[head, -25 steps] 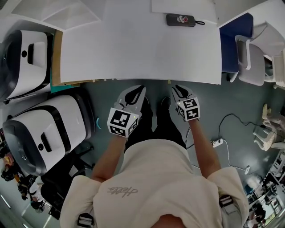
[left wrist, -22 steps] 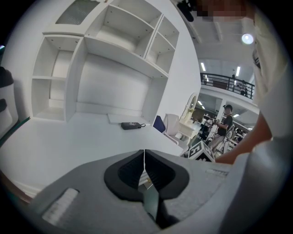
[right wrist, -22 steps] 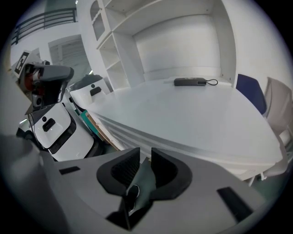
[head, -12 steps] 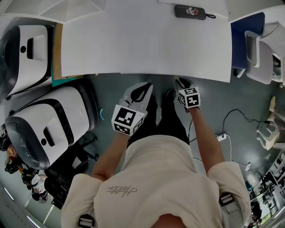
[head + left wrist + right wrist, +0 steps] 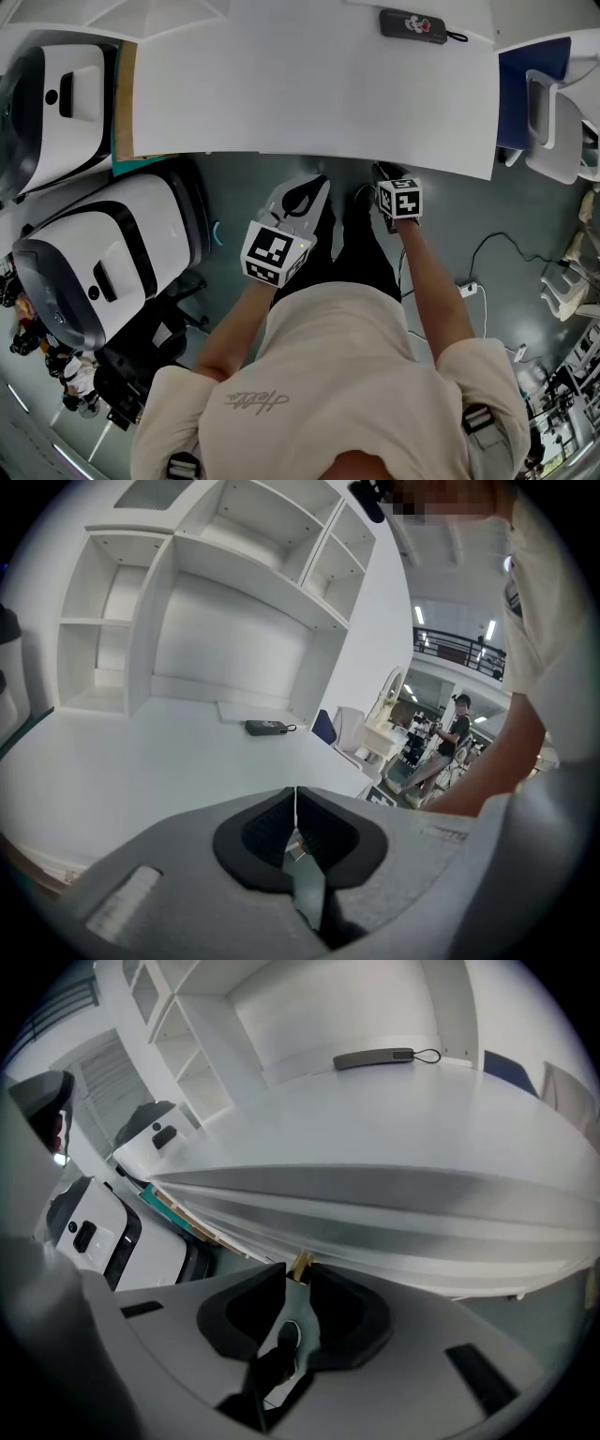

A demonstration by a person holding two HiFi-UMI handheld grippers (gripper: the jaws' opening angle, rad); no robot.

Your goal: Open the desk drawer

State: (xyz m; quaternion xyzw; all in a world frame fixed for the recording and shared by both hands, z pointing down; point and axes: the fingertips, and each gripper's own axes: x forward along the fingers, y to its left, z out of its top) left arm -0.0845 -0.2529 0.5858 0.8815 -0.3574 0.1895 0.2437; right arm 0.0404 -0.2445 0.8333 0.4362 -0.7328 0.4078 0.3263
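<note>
The white desk (image 5: 309, 84) fills the top of the head view; no drawer front stands out under its near edge (image 5: 394, 1208). My right gripper (image 5: 382, 171) reaches up to that edge. Its jaws (image 5: 298, 1269) stand a narrow gap apart, and a small tan piece (image 5: 301, 1262) under the edge shows in the gap just past the tips. My left gripper (image 5: 316, 185) hangs a little short of the desk edge, left of the right one. It is shut (image 5: 296, 794) with nothing in it.
A black case (image 5: 412, 25) with a cord lies at the desk's far right. Two large white machines (image 5: 103, 253) (image 5: 52, 94) stand on the floor at the left. A chair (image 5: 553, 122) stands at the right, a power strip (image 5: 459, 291) on the floor. White shelves (image 5: 234, 564) rise behind the desk.
My right gripper has moved forward, from below the desk edge up to it. The left gripper has crept forward a little and stays shut.
</note>
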